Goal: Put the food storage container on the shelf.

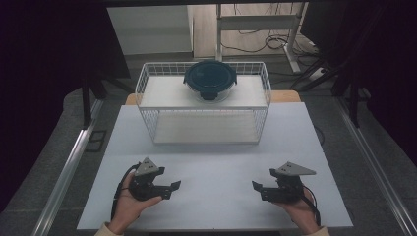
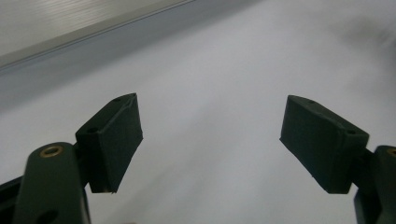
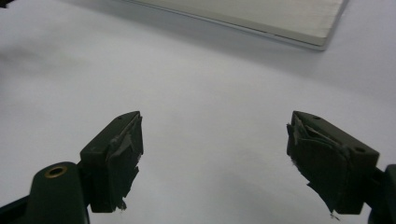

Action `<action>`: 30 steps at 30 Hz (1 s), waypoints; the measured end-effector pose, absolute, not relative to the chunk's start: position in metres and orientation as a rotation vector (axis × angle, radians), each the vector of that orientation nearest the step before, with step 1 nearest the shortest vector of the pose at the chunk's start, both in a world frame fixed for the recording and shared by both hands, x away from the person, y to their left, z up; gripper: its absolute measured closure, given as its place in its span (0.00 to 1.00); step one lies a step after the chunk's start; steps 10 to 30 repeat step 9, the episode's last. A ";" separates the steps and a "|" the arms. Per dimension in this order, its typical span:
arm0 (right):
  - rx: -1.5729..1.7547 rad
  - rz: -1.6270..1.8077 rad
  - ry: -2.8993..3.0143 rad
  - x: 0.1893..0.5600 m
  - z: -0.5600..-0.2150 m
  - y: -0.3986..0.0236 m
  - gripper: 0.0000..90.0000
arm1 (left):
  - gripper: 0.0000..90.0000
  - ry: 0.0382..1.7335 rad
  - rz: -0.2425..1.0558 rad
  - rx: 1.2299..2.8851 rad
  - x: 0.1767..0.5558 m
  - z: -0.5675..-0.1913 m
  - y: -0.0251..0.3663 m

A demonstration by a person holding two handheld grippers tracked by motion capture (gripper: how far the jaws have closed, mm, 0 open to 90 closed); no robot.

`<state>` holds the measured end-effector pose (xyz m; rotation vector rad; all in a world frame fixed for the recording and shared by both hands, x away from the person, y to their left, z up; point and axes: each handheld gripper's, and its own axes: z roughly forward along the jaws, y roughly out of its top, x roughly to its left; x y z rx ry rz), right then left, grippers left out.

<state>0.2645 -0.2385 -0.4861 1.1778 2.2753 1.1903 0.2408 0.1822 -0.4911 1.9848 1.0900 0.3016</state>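
Two grippers sit low over our white table (image 1: 216,162), jaws apart and holding nothing: left gripper (image 1: 167,189) and right gripper (image 1: 259,189), well apart. Beyond them stands a wire rack (image 1: 147,78) with a round lidded container (image 1: 210,78) on top.

No readable text, labels, brands or numbers anywhere. Checked the round dark-lidded container (image 1: 210,78) on top of the white wire rack (image 1: 147,98): lid is plain. Rack and the table (image 1: 216,162) in front of it carry no markings. Gripper pads (image 2: 116,140) are unmarked too.
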 end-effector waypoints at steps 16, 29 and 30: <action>1.136 1.236 2.249 0.265 -0.485 -0.241 0.20 | 0.23 1.117 0.348 1.925 0.238 -0.494 0.191; 1.136 1.236 2.249 0.265 -0.485 -0.241 0.20 | 0.23 1.117 0.348 1.925 0.238 -0.494 0.191; 1.136 1.236 2.249 0.265 -0.485 -0.241 0.20 | 0.23 1.117 0.348 1.925 0.238 -0.494 0.191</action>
